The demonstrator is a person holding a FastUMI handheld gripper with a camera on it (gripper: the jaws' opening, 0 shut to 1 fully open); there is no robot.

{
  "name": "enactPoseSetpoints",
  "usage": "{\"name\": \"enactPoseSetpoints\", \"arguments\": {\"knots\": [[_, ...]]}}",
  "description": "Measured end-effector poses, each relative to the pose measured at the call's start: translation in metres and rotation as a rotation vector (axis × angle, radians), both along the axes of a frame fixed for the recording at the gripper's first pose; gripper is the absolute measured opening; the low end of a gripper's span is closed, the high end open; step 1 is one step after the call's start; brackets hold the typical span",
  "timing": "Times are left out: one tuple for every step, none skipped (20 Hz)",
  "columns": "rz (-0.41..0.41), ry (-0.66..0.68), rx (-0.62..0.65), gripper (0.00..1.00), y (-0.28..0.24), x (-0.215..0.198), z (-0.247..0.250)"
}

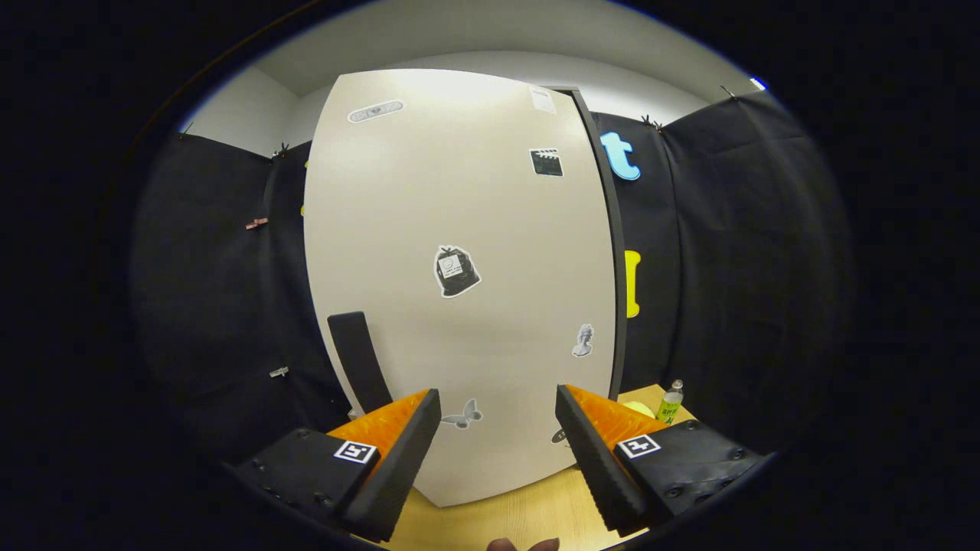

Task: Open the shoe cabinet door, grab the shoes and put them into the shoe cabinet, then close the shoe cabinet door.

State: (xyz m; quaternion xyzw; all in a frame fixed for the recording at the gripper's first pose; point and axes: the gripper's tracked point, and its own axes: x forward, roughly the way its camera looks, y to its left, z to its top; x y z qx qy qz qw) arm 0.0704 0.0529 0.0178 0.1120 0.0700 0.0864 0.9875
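A cream shoe cabinet door (459, 229) with several stickers stands upright just ahead of my fingers. A black handle (358, 358) runs down its lower left part, just above and beyond my left finger. My gripper (498, 413) is open, with nothing between its fingers and a wide gap facing the door's lower part. The door's dark edge (612, 252) shows along its right side. I cannot tell whether the door is fully closed.
The cabinet stands on a light wooden surface (528, 513). To the right of the cabinet, beyond my right finger, stand a small bottle (671, 402) and a yellowish round object (637, 408). Part of a hand (522, 545) shows below the fingers.
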Motion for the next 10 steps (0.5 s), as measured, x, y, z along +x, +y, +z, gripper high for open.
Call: {"name": "enactPoseSetpoints", "arguments": {"knots": [[-0.002,0.0,0.0,0.98,-0.001,0.001,0.0],[-0.003,-0.001,0.0,0.98,-0.001,0.0,0.0],[-0.004,-0.001,-0.001,0.98,-0.003,0.0,0.001],[-0.006,-0.001,-0.002,0.98,-0.003,0.0,0.001],[-0.009,-0.001,-0.004,0.98,-0.006,0.0,0.001],[-0.014,-0.001,-0.009,0.98,-0.008,0.0,0.001],[-0.017,-0.003,-0.013,0.98,-0.01,-0.001,0.002],[-0.02,-0.004,-0.016,0.98,-0.011,-0.001,0.002],[-0.024,-0.009,-0.018,0.98,-0.013,-0.002,0.003],[-0.029,-0.01,-0.02,0.98,-0.014,-0.002,0.003]]}}
